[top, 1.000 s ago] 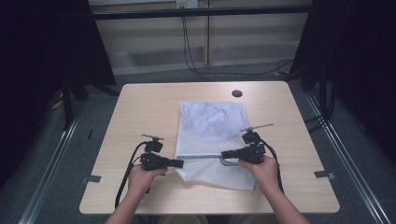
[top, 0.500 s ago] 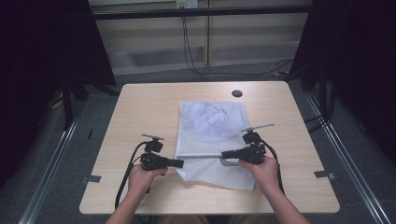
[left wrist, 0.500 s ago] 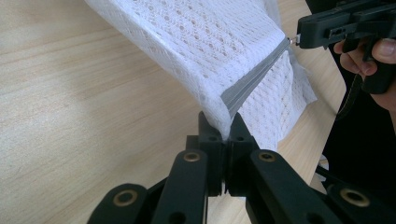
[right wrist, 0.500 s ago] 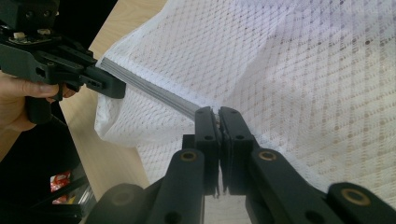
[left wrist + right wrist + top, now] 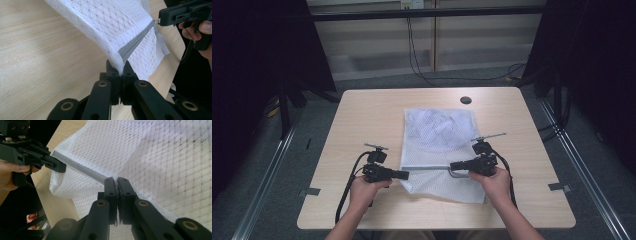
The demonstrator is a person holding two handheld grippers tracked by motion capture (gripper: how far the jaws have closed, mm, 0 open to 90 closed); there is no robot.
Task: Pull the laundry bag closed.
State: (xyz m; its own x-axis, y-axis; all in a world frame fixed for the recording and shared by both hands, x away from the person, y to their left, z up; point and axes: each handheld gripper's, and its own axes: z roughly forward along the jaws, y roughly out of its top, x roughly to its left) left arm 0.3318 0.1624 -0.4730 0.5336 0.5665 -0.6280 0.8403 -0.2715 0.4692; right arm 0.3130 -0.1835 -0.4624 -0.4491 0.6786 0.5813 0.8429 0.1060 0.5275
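Mesh laundry bag (image 5: 439,150) zipped, holding pale item; both jaws clamped on zipper (image 5: 136,43) ends.

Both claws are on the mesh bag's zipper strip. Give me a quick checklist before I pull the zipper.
1. Left claw shut on the mesh bag's corner at the zipper's end: ok.
2. Right claw shut on the grey zipper strip: ok.
3. Whether the right claw has the zipper's pull tab itself: cannot tell.
4. Zipper strip stretched straight between the claws: ok.
5. Rest of the bag lying on the table, nothing on top: ok.
6. Bag's contents: cannot tell.
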